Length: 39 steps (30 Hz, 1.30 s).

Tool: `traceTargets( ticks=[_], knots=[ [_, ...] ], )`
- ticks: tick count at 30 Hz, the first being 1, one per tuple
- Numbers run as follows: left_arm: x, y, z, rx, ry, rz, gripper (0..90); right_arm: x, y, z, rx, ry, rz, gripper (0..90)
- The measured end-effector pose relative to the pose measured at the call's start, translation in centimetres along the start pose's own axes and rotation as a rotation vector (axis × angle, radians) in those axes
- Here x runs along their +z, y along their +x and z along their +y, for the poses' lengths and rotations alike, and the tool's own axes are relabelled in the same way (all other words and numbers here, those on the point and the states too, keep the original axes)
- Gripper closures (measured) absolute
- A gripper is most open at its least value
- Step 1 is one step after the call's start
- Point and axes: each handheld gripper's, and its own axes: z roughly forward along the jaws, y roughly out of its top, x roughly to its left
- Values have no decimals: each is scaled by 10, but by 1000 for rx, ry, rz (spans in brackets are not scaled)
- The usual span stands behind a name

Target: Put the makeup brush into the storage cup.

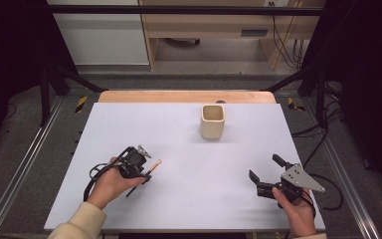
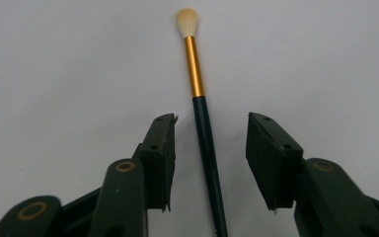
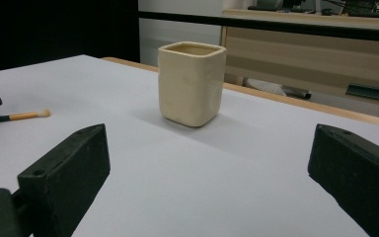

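Note:
A thin make-up brush (image 2: pixel 205 133) with a dark handle, gold ferrule and pale tuft lies flat on the white tabletop (image 1: pixel 194 199). My left gripper (image 2: pixel 210 118) straddles its handle, one jaw on each side, and a gap shows between each pad and the handle. In the high view the left gripper (image 1: pixel 144 175) is at the left front, with the brush (image 1: pixel 155 165) tip poking out toward the right. My right gripper (image 1: pixel 263 166) stands open at the right front with nothing between its jaws. A cream square cup (image 1: pixel 213 122) stands upright at the back middle.
In the right gripper view the cup (image 3: pixel 191 84) stands ahead of the wide jaws and the brush (image 3: pixel 22 116) lies far to the left. A wooden strip (image 1: pixel 186 96) edges the table's far side. Black frame posts and cables flank the table.

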Motion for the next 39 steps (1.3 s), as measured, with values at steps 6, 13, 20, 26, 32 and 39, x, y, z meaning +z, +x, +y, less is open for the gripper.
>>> traceTargets(
  ticks=[6, 13, 20, 26, 32, 39],
  knots=[
    [1, 0, -1, -1, 13, -8, 618, 0, 0, 0, 1, 1, 0, 30],
    [2, 0, -1, -1, 34, -9, 672, 0, 0, 0, 1, 1, 0, 30],
    [4, 0, 0, 0, 43, -8, 715, 0, 0, 0, -1, 0, 1, 30],
    [5, 0, 1, 2, 47, -5, 745, 0, 0, 0, 0, 0, 1, 30],
    [7, 0, 1, 6, 54, -3, 772, 0, 0, 0, 1, 0, 1, 30],
    [9, -1, 2, 6, 59, 1, 799, 0, 0, 0, 0, -2, 1, 30]
  ],
)
